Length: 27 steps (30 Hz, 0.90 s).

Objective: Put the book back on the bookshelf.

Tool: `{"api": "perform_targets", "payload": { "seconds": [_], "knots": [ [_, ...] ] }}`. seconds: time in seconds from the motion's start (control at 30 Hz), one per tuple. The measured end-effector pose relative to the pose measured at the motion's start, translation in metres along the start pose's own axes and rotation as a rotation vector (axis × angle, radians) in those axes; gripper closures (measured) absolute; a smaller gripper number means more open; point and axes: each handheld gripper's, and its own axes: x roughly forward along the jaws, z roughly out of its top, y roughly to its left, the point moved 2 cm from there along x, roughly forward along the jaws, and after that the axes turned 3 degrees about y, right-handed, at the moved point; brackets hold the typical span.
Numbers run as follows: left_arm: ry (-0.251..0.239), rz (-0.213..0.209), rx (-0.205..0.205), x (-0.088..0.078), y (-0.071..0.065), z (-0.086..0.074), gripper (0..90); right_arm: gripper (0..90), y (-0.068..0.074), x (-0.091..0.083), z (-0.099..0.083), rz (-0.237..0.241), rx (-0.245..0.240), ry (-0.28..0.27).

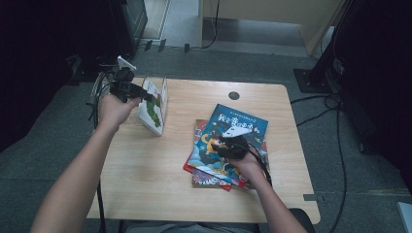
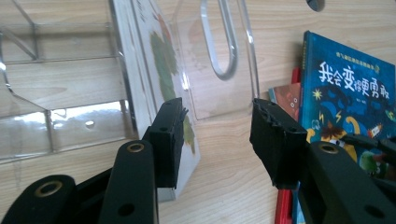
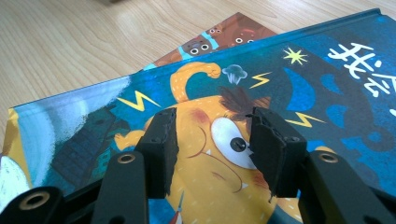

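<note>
A white book with green leaves [image 1: 153,112] stands upright in a clear acrylic holder [image 1: 161,86] at the table's back left. My left gripper [image 1: 142,95] is at its near edge. In the left gripper view the gripper [image 2: 217,126] is open, its left jaw just in front of the leaf book [image 2: 159,60], with bare wood between the jaws. A blue picture book [image 1: 243,124] tops a stack at centre right. My right gripper [image 1: 221,144] is over its cover. In the right gripper view the gripper [image 3: 212,140] is open above the yellow figure on the blue book [image 3: 317,93].
Beneath the blue book lie a brown-covered book [image 3: 224,37] and a red-edged one [image 1: 192,167]. The wooden table [image 1: 145,174] has a round cable hole [image 1: 233,95] at the back. Cables and dark stands crowd the floor on both sides.
</note>
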Motion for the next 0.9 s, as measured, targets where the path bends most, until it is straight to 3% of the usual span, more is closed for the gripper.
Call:
{"api": "perform_targets", "payload": {
  "seconds": [0.07, 0.3, 0.57, 0.7, 0.9],
  "knots": [
    [0.005, 0.005, 0.023, 0.003, -0.004, -0.008, 54.2, 51.9, -0.001, 0.0, 0.0, -0.003, 0.003, -0.001],
    [0.004, -0.07, 0.077, 0.012, -0.021, -0.032, 52.9, 52.0, 0.0, 0.0, 0.0, -0.006, -0.004, 0.003],
    [-0.016, -0.096, 0.134, 0.029, -0.036, -0.054, 52.6, 52.3, -0.005, -0.003, -0.002, -0.017, 0.002, 0.001],
    [0.003, -0.134, 0.143, 0.041, -0.038, -0.064, 51.6, 52.5, -0.009, -0.005, -0.004, -0.029, 0.012, -0.001],
    [0.019, -0.148, 0.165, 0.056, -0.041, -0.075, 49.9, 53.6, -0.013, -0.01, -0.008, -0.037, 0.026, 0.002]
  ]
}}
